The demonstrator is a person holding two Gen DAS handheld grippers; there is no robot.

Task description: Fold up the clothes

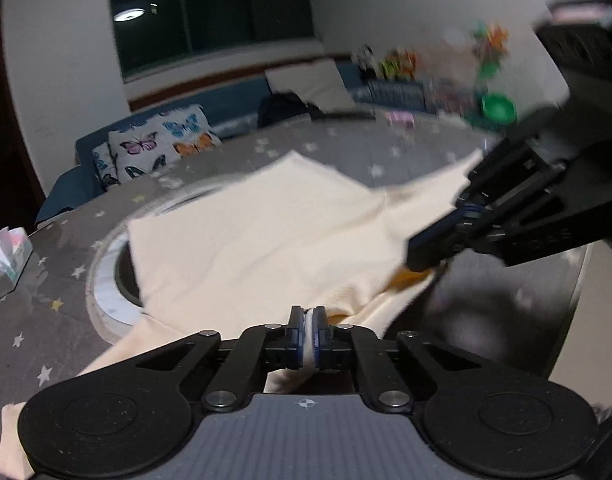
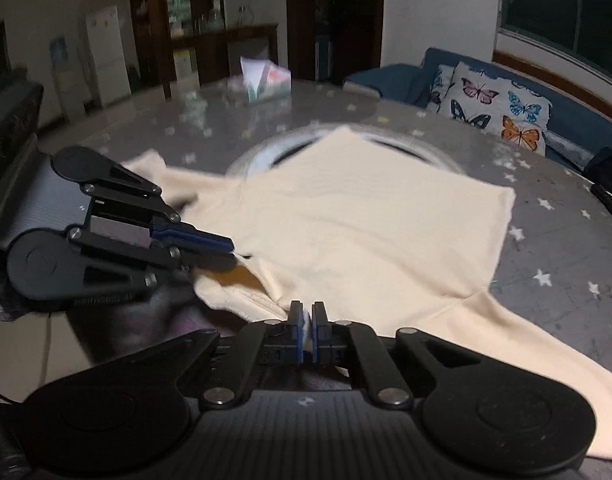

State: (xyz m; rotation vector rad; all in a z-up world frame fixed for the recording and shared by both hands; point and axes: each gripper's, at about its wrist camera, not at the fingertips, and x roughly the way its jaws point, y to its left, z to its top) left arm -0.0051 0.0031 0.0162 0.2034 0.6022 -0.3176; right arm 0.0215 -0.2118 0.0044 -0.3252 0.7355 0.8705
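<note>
On the star-patterned desk lay a cream shirt, both grippers' fingers clamped on its near edge, likely to fold it: left gripper, right gripper.

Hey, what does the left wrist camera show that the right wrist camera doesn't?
Only the left wrist view shows the colourful toys, a green bowl and a pink item at the table's far edge. Only the right wrist view shows the white fridge and dark wooden cabinet. Both show the cream garment spread on the star-patterned table, the butterfly cushion, the tissue box, and the left tool and right tool pinching the garment.
</note>
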